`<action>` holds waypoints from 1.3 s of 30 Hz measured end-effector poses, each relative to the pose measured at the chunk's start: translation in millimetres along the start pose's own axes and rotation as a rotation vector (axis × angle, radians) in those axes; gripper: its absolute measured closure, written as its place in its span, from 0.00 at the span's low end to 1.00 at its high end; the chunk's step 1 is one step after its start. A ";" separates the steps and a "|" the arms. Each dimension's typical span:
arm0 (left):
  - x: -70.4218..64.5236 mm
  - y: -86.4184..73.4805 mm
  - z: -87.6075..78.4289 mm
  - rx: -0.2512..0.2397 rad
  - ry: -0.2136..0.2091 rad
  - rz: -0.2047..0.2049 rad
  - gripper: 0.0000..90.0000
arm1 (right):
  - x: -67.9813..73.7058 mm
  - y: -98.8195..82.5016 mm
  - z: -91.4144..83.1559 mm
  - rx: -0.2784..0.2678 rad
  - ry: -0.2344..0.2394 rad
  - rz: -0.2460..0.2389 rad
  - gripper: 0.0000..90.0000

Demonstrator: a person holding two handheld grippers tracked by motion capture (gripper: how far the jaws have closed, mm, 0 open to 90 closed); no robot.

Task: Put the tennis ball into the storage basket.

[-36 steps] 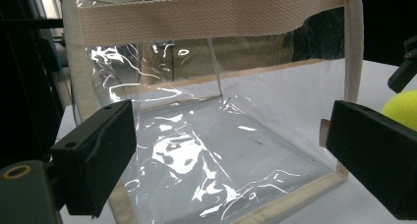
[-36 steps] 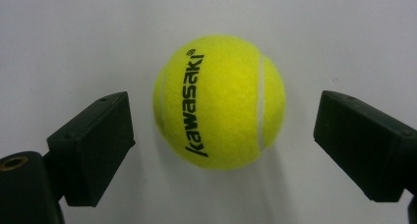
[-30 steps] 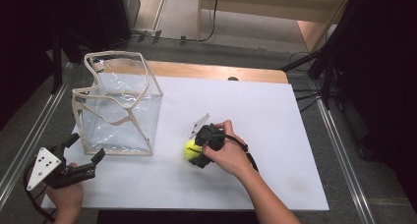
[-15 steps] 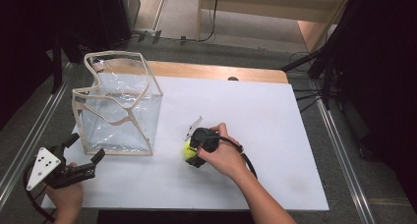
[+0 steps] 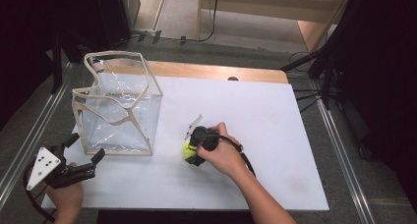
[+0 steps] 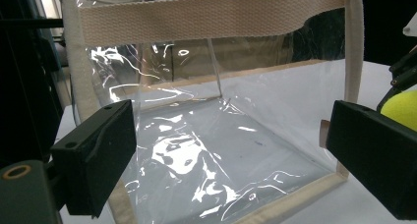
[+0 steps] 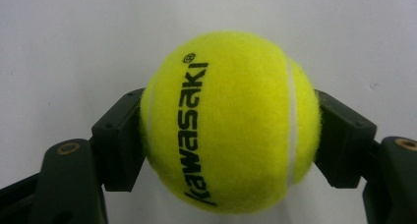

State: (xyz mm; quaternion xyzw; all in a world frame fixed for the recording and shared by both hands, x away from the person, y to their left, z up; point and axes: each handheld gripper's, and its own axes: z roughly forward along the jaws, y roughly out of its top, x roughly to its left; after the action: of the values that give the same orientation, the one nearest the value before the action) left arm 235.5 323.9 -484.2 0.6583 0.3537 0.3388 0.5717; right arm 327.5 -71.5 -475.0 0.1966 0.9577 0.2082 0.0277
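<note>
At the lower left of the high view, my left hand (image 5: 66, 197) grips the left tool (image 5: 83, 156) at the near corner of the white desk (image 5: 275, 130), its grey three-cornered plate (image 5: 43, 167) facing up and its cable looping down off the desk edge. The jaws stand wide apart with nothing between them and point toward the upper right of the frame, at the clear bag (image 5: 118, 106). From the left gripper view I see those two black jaws at the lower left and right edges, the bag's transparent wall close in front of them but not touched.

The bag stands upright in the left half of the high view, a see-through box trimmed in beige webbing (image 6: 196, 17), its top open and its strap handles (image 5: 129, 89) drooping across the mouth. Through its walls I see only its own glossy floor and light glare; I make out nothing inside it.

Just right of the bag, near the middle of the high view, my right forearm reaches in from the bottom edge and the right hand (image 5: 223, 153) wraps over the right tool (image 5: 189, 153), which tilts down toward the left. Its jaws are clamped on a yellow tennis ball (image 7: 228, 121), one jaw on each side, as the right gripper view shows with the black word "kawasaki" running across the felt. The ball sits low over the desk, well apart from the bag's open top; I cannot tell whether it touches the surface.
</note>
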 end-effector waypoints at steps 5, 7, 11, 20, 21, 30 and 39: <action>0.1 0.0 0.1 0.000 0.000 0.002 0.06 | -1.9 3.1 -0.4 -0.006 0.006 -0.011 0.26; 0.2 0.0 0.1 0.002 0.001 0.001 0.06 | -2.4 5.2 -0.5 -0.009 0.009 -0.010 0.26; 0.2 0.0 0.1 0.002 0.001 0.001 0.06 | -3.3 11.5 -2.1 -0.011 0.012 -0.009 0.26; 0.3 0.0 0.2 -0.001 -0.002 -0.001 0.06 | -8.7 27.9 -5.4 -0.019 0.020 -0.024 0.26; 0.4 0.0 0.2 -0.002 -0.003 -0.001 0.06 | -8.7 27.9 -5.4 -0.019 0.020 -0.024 0.26; 0.4 0.1 0.3 0.001 -0.002 -0.002 0.06 | -14.9 42.3 -8.5 -0.033 0.048 -0.035 0.26; 0.4 0.1 0.3 0.003 -0.001 -0.001 0.06 | -20.3 56.0 -12.2 -0.043 0.047 -0.030 0.26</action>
State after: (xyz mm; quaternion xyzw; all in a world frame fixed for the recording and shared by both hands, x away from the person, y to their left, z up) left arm 236.0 324.1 -484.1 0.6592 0.3542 0.3376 0.5710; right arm 365.0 -37.3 -441.5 0.1765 0.9563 0.2330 0.0124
